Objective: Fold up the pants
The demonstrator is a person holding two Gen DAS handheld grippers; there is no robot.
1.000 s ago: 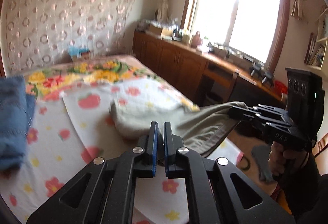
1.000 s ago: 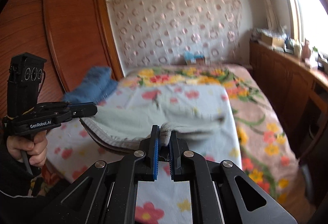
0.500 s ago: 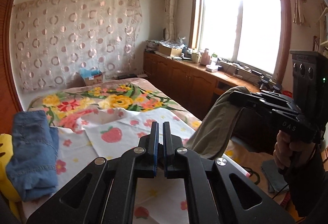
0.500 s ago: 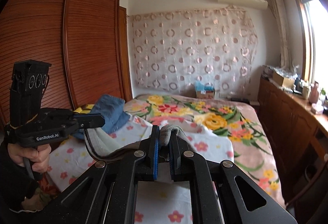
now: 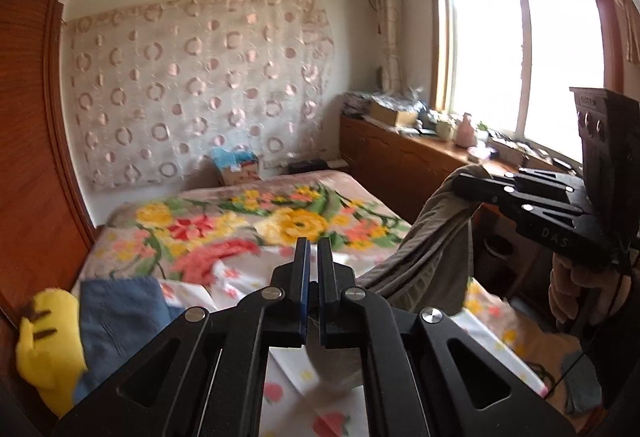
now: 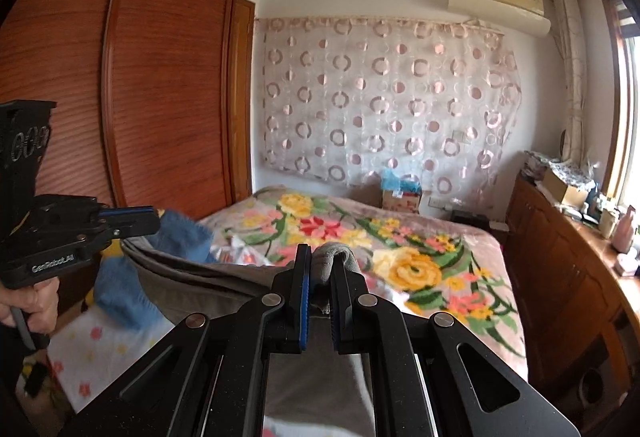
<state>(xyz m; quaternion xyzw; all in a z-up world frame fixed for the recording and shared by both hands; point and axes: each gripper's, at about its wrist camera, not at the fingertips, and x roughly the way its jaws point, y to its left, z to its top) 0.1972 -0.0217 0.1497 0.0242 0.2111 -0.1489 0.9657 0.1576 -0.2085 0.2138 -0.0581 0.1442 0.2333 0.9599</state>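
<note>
Above the bed: the grey-brown pants (image 6: 192,273) hang in the air, stretched between the two tools, clear of the bedding along most of their length.
Right hand-held gripper (image 6: 318,269): pressed together on a bunched edge of the pants, cloth bulging up between the pads.
Left hand-held gripper (image 5: 313,261): pressed nearly flat; in its own view the cloth shows only below the jaws, so I judge it pinches a thin edge, and the right view shows the fabric running straight up to it.
Handling: soft, limp and light by the look of it; it sags in a curve between the grips and will fold wherever it is unsupported. A thin pinch could slip.
Where to hold: the two ends of one edge, probably the waistband, as now, so the legs drop evenly.
Bed (image 5: 352,205): floral blanket at the far end, a white flowered sheet (image 5: 244,281) nearer.
Other cloth: folded blue jeans (image 5: 120,313) lie on the sheet beside a yellow plush toy (image 5: 48,353).
Containers: a small cardboard box (image 5: 240,169) at the head of the bed, with something blue on top; contents unclear.
</note>
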